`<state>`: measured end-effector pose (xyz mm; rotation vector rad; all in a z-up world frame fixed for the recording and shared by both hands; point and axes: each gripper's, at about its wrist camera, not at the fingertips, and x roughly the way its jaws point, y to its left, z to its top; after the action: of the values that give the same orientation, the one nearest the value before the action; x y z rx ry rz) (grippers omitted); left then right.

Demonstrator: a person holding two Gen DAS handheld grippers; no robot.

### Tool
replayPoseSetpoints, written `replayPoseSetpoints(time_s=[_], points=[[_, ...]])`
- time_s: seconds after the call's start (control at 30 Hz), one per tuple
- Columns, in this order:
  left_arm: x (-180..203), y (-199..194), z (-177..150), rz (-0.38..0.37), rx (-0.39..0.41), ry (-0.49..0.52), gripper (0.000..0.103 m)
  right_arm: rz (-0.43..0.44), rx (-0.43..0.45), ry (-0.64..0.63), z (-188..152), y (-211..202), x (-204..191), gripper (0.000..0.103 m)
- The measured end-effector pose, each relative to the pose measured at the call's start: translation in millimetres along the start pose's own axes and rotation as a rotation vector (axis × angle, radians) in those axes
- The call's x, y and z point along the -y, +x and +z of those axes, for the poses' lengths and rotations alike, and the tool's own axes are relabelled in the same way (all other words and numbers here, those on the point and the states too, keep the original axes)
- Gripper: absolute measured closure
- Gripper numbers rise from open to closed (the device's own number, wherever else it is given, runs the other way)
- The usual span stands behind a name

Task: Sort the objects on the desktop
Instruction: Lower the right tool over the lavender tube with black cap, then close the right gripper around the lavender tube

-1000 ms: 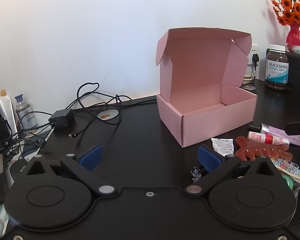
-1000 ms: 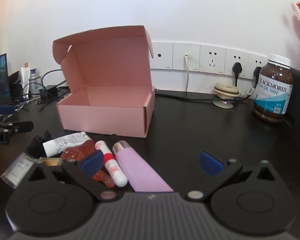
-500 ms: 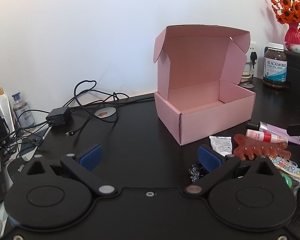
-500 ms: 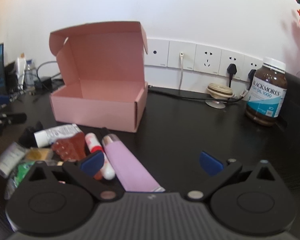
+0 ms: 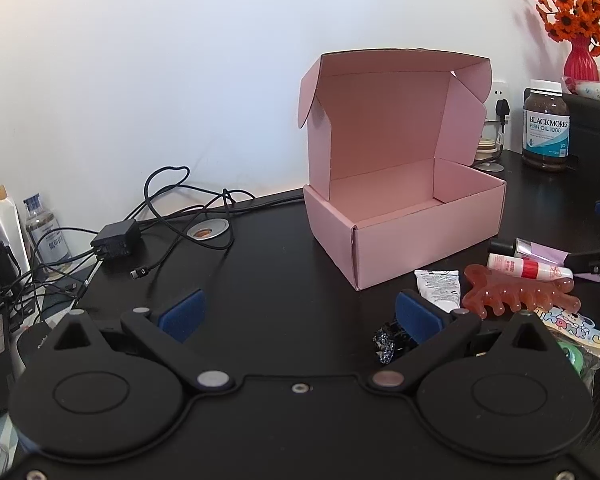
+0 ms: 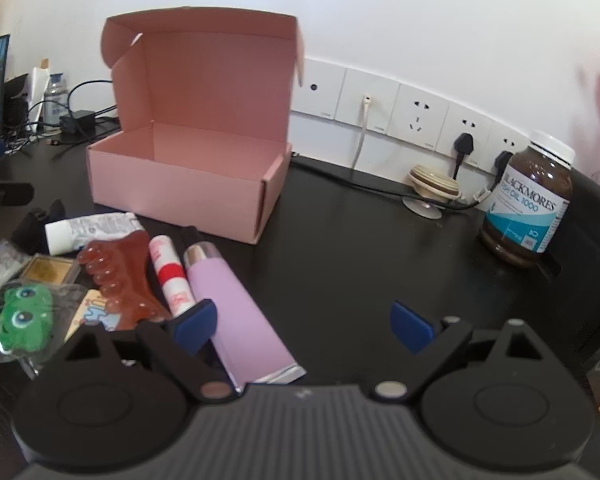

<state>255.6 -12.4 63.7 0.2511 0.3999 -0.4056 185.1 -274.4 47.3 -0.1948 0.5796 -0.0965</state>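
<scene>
An open pink cardboard box (image 5: 420,236) (image 6: 180,188) stands on the black desk, empty inside. In front of it lie a white tube (image 6: 92,228), an amber comb-like piece (image 6: 120,276), a red-and-white stick (image 6: 168,276), a lilac tube (image 6: 236,320) and a bagged green frog toy (image 6: 24,316). My left gripper (image 5: 298,314) is open and empty, left of the pile. My right gripper (image 6: 302,322) is open and empty; its left finger sits over the lilac tube.
A brown fish oil bottle (image 6: 530,200) stands at the right by wall sockets (image 6: 420,116). Black cables and a charger (image 5: 116,236) lie at the left. A red vase with orange flowers (image 5: 580,60) stands far right. A small dark sparkly clip (image 5: 386,342) lies by the left gripper.
My right gripper has moved up and leftward over the pile, so the lilac tube now runs under its left finger. The left gripper has backed off slightly from the box.
</scene>
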Motion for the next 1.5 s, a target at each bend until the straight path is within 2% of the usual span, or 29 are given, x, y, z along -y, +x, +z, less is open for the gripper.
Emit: replayPoseSetpoints(time_s=[0.57, 0.83, 1.07, 1.5], points=[[-2, 0, 0, -0.01, -0.001, -0.008, 0.0, 0.032, -0.028, -0.063, 14, 19, -18, 0.01], [-4, 1, 1, -0.014, -0.008, -0.021, 0.0, 0.066, -0.027, -0.056, 18, 25, -16, 0.017], [-4, 1, 0, -0.016, -0.009, -0.021, 0.0, 0.102, -0.014, -0.066, 17, 24, -18, 0.032], [-5, 2, 0, -0.02, -0.015, -0.024, 0.0, 0.153, -0.036, -0.016, 20, 29, -9, 0.035]])
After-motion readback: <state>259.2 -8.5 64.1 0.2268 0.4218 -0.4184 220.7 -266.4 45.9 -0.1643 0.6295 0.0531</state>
